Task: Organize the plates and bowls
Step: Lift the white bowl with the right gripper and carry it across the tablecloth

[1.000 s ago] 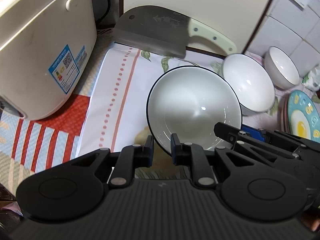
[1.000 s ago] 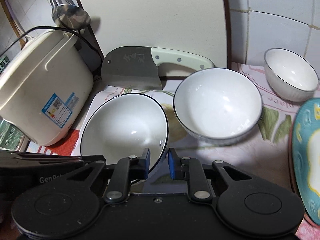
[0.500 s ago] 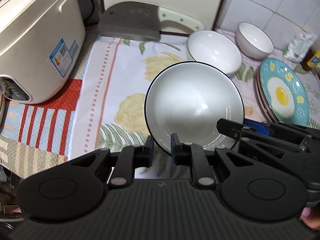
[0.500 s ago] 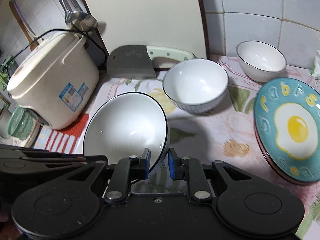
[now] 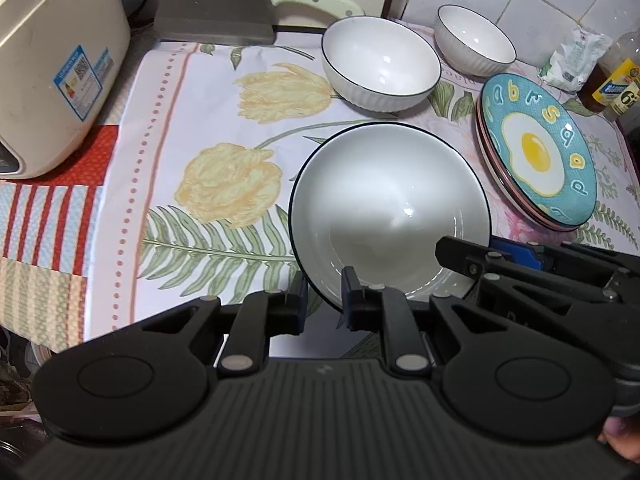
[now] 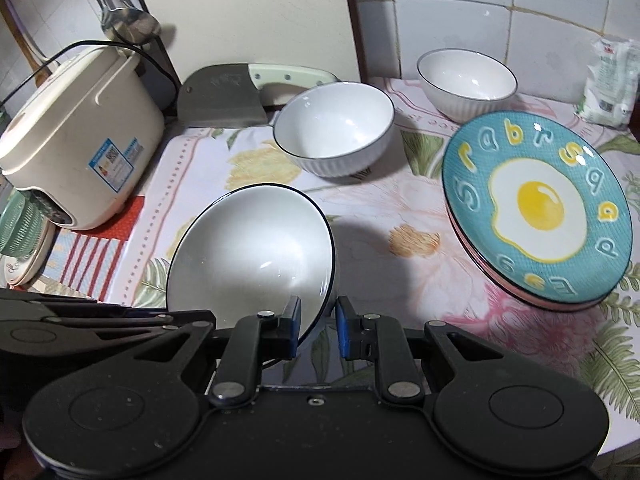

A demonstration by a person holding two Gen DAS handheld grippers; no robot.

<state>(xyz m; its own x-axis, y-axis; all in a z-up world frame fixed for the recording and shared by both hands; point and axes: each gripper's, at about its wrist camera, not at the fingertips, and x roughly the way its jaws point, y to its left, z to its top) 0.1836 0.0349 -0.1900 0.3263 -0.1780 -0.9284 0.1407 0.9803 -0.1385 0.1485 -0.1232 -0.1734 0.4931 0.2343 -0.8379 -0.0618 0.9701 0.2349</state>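
A wide white bowl with a dark rim (image 5: 390,208) (image 6: 252,256) hangs tilted above the flowered cloth, carried by both grippers. My left gripper (image 5: 323,300) is shut on its near left rim; my right gripper (image 6: 318,326) is shut on its near right rim and shows at the right of the left wrist view (image 5: 516,252). Farther back stand a ribbed white bowl (image 5: 380,64) (image 6: 334,128) and a smaller white bowl (image 5: 474,40) (image 6: 466,82). A teal plate with a fried-egg picture (image 5: 538,148) (image 6: 536,208) tops a short stack at the right.
A cream rice cooker (image 5: 52,64) (image 6: 76,136) stands at the left, a cleaver (image 5: 228,12) (image 6: 236,96) leans on the back board. A white packet (image 5: 572,60) (image 6: 608,80) and a bottle (image 5: 612,80) sit at the far right. A ladle (image 6: 128,24) hangs above the cooker.
Both grippers have carried the dark-rimmed bowl to the right and back from the cleaver. The egg plate and small bowl have come fully into view; the rice cooker has slid left.
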